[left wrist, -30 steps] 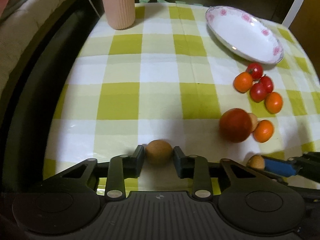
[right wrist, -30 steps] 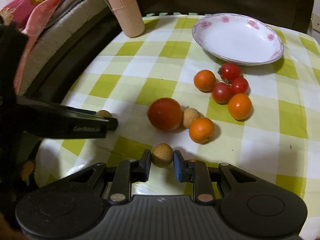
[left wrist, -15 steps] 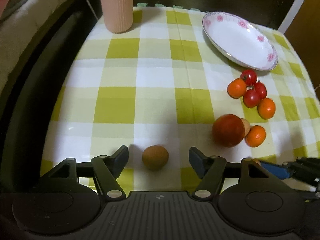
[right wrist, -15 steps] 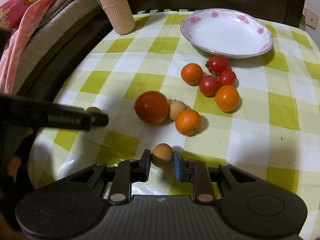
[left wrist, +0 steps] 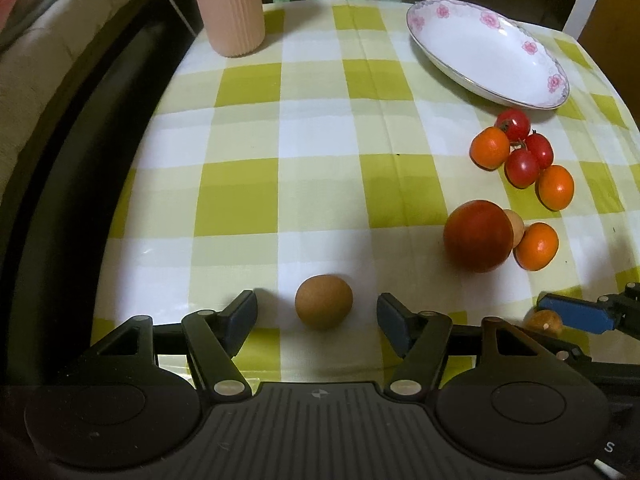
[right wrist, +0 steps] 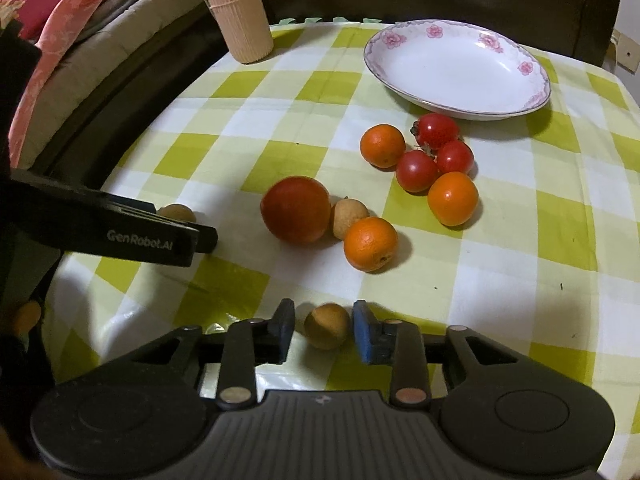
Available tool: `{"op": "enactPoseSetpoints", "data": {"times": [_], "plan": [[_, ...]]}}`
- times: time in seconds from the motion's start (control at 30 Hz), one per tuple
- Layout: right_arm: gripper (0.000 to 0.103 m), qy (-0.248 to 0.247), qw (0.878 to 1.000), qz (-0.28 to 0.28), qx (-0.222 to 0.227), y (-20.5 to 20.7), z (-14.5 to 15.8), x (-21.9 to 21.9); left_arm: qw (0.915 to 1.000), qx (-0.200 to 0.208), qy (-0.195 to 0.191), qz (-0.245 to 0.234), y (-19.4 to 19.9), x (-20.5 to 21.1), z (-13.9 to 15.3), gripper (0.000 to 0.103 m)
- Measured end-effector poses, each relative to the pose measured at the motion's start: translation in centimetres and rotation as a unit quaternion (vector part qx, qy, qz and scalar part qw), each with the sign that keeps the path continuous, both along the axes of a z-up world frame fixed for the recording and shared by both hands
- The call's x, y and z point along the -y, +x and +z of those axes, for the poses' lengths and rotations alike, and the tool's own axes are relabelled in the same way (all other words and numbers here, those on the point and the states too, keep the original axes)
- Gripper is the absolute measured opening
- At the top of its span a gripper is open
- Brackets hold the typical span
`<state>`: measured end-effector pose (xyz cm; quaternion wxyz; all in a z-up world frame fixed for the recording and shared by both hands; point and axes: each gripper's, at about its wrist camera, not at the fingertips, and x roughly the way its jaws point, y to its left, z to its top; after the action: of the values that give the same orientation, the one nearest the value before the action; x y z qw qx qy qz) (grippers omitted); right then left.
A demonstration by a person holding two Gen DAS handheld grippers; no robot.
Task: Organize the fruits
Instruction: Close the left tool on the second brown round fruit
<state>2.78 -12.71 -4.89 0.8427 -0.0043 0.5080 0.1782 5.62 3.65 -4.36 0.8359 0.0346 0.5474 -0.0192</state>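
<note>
Left tool (left wrist: 318, 314) tilts steeply downward, jaws closing but well clear of a brown fruit (left wrist: 324, 301); right tool (right wrist: 323, 330) likewise tilted, jaws opening, just off another brown fruit (right wrist: 327, 325) on the surface (right wrist: 500, 264).

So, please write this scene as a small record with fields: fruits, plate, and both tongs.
plate: white plate, nothing in it
cloth: oranges, tomatoes, big red fruit, one longan
left tongs: closing, pads apart from its longan
right tongs: opening, its longan between the pads
</note>
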Motion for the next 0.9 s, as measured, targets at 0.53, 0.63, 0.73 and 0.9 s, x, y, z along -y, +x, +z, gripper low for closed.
{"op": "enactPoseSetpoints", "data": {"times": [0.53,0.63,0.73,0.9], "plan": [[0.030,0.000,1.000,-0.013,0.013,-1.0,0.5,1.4,0.9992,0.011,-0.005,-0.039,-1.0,1.1,0.4,0.037],[0.030,-0.005,1.000,-0.007,0.013,-1.6,0.0,1.0,0.9991,0.012,-0.006,-0.039,-0.9,1.1,0.3,0.038],[0.029,-0.004,1.000,-0.010,0.018,-1.8,-0.2,1.0,0.9991,0.011,-0.013,-0.038,-0.9,0.8,0.3,0.040],[0.029,-0.006,1.000,-0.020,0.016,-1.5,-0.2,1.1,0.9992,0.009,-0.014,-0.035,-1.0,0.7,0.3,0.040]]}}
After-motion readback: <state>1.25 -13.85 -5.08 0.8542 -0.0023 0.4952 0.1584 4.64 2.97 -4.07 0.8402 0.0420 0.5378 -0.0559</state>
